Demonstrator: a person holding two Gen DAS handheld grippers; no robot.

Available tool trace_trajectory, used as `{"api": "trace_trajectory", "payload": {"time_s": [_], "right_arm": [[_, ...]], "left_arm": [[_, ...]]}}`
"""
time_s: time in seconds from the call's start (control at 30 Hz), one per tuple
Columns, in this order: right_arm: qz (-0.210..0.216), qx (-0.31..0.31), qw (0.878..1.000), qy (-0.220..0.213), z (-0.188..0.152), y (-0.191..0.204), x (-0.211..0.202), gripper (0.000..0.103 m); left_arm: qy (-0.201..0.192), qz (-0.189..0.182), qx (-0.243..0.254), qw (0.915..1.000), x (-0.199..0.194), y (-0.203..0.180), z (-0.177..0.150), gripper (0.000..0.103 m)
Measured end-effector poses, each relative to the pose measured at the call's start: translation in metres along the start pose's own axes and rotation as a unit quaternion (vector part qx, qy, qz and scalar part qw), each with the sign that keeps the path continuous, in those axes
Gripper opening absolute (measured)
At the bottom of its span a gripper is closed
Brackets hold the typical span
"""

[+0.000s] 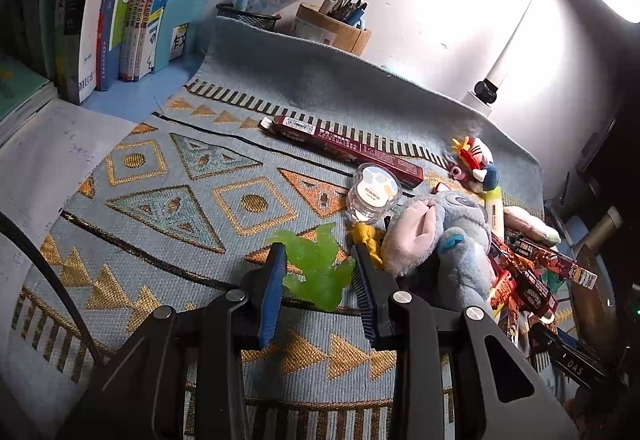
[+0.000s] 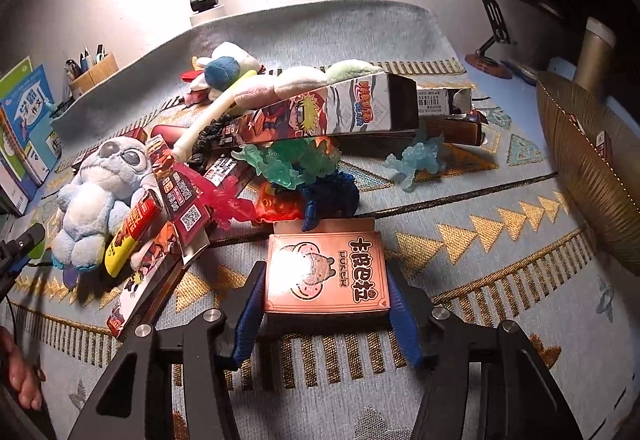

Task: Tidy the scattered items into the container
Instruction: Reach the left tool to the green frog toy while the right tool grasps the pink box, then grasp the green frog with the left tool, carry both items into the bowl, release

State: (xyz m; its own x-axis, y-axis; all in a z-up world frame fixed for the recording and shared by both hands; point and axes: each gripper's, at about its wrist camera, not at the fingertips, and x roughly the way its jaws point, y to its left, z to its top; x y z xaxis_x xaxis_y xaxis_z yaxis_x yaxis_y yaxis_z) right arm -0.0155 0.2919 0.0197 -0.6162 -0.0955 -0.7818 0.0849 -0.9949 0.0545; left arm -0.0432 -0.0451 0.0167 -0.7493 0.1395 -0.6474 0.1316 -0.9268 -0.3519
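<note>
Toys and boxes lie piled on the patterned cloth (image 2: 500, 240). At the bottom middle of the right view, the right gripper (image 2: 326, 280) squeezes a pink card box (image 2: 326, 272) on both sides. At the bottom middle of the left view, the left gripper (image 1: 320, 264) pinches a green jelly toy (image 1: 316, 264). A brown basket (image 2: 592, 180) sits at the right edge.

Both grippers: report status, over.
Left gripper shut on green toy. Right gripper closing on card box. Woven basket right; path clear.
</note>
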Motion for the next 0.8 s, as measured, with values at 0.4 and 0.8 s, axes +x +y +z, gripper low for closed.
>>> {"api": "trace_trajectory", "payload": {"time_s": [0.4,0.8], "right_arm": [[0.048,0.005,0.999,0.023,-0.031,-0.01,-0.032,0.055],[0.047,0.049,0.997,-0.025,-0.037,-0.064,-0.086,0.055]], "left_arm": [[-0.001,0.002,0.0,1.0,0.0,0.0,-0.001,0.03],[-0.011,-0.013,0.047,0.9988,-0.016,-0.034,-0.009,0.03]]}}
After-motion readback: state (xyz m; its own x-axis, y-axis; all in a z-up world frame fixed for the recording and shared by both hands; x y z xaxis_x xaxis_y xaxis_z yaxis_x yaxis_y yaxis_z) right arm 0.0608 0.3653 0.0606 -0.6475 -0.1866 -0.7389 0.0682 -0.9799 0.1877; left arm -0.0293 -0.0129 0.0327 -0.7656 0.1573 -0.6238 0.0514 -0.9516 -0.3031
